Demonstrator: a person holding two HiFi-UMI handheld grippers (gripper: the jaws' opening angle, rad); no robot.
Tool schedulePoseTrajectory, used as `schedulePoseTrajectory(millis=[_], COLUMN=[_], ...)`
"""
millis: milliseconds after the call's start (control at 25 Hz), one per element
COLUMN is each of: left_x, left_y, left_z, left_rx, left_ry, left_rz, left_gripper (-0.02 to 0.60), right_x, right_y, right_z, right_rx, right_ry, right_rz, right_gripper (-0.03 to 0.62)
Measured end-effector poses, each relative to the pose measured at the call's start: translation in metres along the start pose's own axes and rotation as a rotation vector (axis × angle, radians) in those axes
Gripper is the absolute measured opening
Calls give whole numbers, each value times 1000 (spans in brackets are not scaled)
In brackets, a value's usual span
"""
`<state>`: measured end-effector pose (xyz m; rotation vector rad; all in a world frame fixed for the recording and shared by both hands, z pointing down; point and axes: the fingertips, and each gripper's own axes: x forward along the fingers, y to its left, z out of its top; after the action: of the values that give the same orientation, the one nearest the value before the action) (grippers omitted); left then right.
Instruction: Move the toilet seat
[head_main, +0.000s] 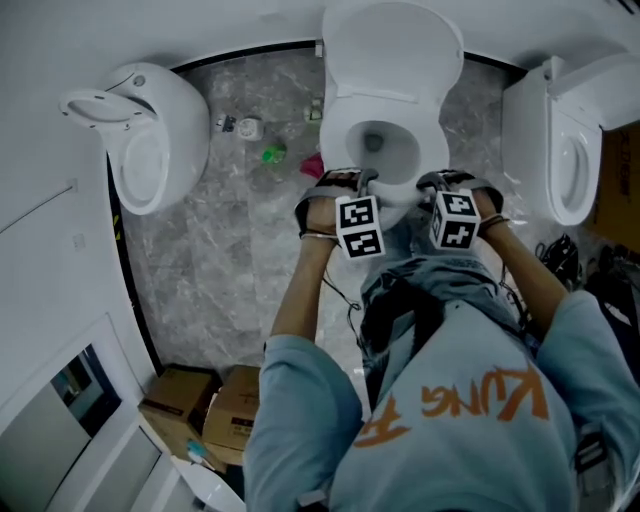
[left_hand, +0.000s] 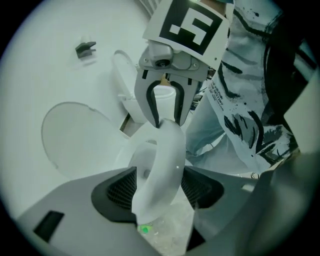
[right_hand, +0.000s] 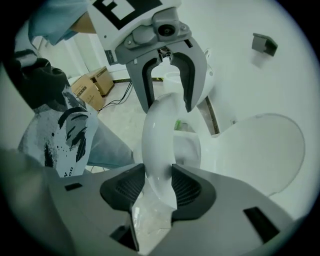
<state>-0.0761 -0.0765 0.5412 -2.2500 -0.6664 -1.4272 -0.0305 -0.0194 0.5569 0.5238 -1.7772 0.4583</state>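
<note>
Clamped on the white oval plastic toilet seat (left_hand: 165, 150) at the front of the white ceramic toilet bowl (head_main: 385, 150): left gripper (left_hand: 157, 186) and right gripper (right_hand: 159, 187), side by side, jaws pressing its rim. Hinged at the bowl's back; likely swings up.

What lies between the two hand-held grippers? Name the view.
The toilet seat, running from the left hand-held gripper to the right hand-held gripper; see left gripper view.

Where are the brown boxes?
Head view, lower left: the cardboard boxes sit on the grey floor by the white wall, beside the person's left sleeve.
</note>
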Motion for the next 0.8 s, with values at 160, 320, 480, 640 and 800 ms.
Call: schedulePoseTrajectory(millis=[160, 320, 480, 640, 800], left_x=[-18, -33, -43, -50, -59], left_y=[30, 58, 87, 120, 163], left_z=[12, 24, 35, 44, 54], left_rx=[-8, -11, -44, -98, -105], left_ry=[-26, -54, -83, -120, -109], left_rz=[62, 112, 161, 224, 335], left_gripper=[273, 252, 196, 163, 147], right_x=[-23, -44, -64, -82, -100], right_y=[-23, -50, -79, -110, -148], right_z=[1, 1, -3, -6, -9], right_rx=[31, 64, 113, 143, 186], right_ry=[-28, -58, -111, -159, -203], right_rz=[-92, -176, -217, -283, -406], right_gripper=[146, 129, 121, 110, 95])
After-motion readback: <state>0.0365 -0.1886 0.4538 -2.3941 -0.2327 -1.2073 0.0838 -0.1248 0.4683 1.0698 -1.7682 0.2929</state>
